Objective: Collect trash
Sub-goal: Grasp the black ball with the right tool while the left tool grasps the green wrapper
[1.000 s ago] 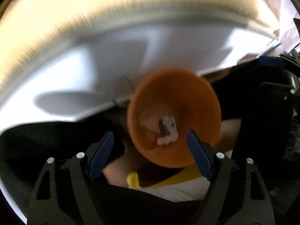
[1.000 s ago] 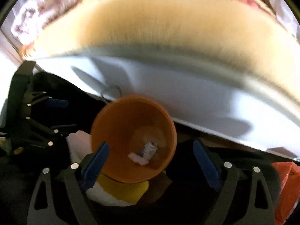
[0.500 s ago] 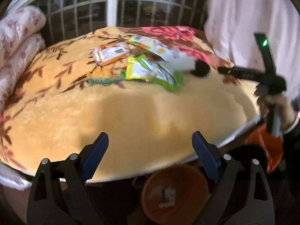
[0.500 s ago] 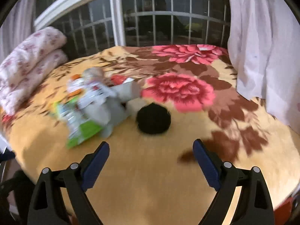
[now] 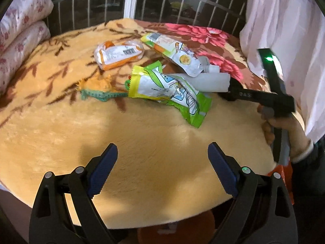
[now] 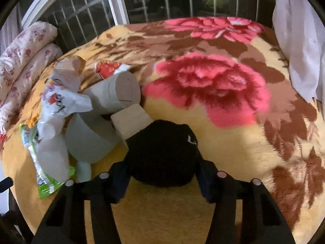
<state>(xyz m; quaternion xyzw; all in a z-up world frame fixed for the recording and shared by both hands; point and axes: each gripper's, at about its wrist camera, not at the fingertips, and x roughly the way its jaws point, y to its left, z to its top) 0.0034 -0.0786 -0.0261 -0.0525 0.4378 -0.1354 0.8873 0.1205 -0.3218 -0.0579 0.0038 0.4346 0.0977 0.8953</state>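
On the blanket (image 6: 233,138), right gripper (image 6: 162,174) jaws pinch a round black wad (image 6: 162,152); left gripper (image 5: 162,162) jaws spread.

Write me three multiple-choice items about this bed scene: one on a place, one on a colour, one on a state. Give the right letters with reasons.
1. Where is the black bundle?
A. Between the fingers of the right gripper
B. On the folded quilt
C. Inside a cardboard tube

2. What colour is the big flower on the blanket behind the bundle?
A. Blue
B. White
C. Pink

3. How is the left gripper?
A. Shut on a wrapper
B. Open, holding nothing
C. Shut on a tube

Key: 1 A, a finger stands against each side of the bundle; 2 C, its petals are pink and red; 3 B, only bare blanket shows between its wide-apart fingers.
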